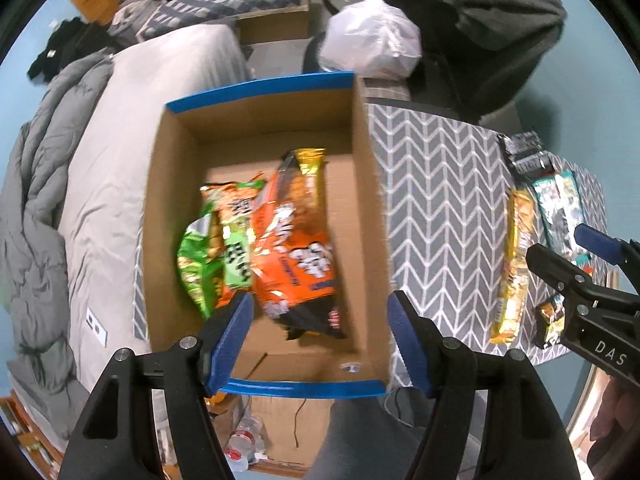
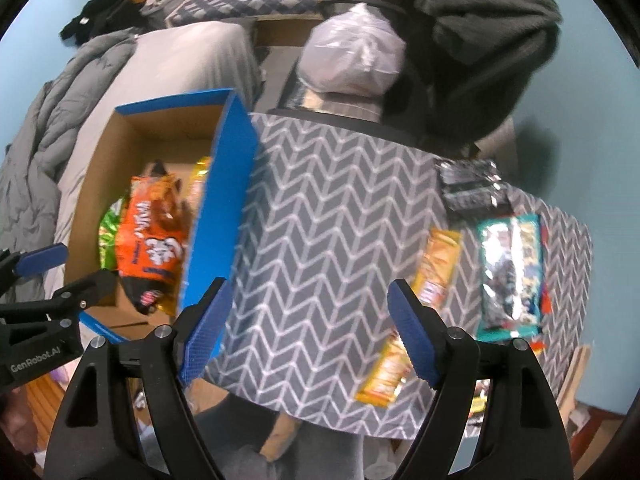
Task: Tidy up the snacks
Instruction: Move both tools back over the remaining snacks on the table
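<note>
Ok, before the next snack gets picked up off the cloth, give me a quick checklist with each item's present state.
1. left gripper empty, jaws apart: ok.
2. right gripper empty, jaws apart: ok.
3. Room left in the cardboard box: ok, bare floor beside the orange bag and green bag.
4. Snacks still on the patterned cloth: ok, yellow bar, teal packet, dark packet.
5. Which snack goes next: cannot tell.

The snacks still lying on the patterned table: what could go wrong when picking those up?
The yellow packet lies at the table's near edge, so a nudge from the open right gripper might knock it off. The teal packet and black packet sit close together; a grab could catch both.
</note>
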`<action>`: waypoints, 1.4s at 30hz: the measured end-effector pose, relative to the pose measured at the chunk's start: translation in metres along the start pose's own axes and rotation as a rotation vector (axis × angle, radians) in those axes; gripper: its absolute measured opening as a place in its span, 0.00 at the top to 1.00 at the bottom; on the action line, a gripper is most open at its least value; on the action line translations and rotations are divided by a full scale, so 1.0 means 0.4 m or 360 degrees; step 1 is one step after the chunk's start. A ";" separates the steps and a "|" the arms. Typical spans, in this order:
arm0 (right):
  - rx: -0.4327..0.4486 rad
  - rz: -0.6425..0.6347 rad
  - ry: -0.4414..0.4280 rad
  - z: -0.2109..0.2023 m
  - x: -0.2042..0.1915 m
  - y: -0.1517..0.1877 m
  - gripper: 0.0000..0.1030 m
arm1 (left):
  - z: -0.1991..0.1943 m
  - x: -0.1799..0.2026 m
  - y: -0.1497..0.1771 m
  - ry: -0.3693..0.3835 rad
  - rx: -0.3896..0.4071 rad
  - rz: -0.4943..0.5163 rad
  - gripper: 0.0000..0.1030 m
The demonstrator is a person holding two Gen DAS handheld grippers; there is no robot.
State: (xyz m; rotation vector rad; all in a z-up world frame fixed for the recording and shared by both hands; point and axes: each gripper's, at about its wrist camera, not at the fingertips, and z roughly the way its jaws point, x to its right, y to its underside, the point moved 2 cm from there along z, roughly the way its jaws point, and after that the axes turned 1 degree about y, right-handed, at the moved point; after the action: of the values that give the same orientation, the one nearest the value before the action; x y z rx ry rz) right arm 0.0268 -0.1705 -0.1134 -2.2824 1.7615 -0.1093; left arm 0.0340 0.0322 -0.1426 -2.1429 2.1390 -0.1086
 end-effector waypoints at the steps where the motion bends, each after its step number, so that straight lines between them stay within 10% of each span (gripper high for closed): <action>1: -0.0003 0.0020 0.0008 -0.003 0.015 0.005 0.22 | 0.000 0.016 -0.003 0.0001 -0.0001 0.0020 0.31; 42: -0.0126 0.0640 0.0188 0.038 0.681 0.364 0.22 | 0.139 0.560 -0.021 0.0033 -0.0185 0.0473 0.31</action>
State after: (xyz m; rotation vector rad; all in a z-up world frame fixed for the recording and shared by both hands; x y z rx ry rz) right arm -0.0350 -0.4635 -0.1899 -1.9565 2.2841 -0.1008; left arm 0.0502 -0.1901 -0.2030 -1.8566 2.5034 0.0205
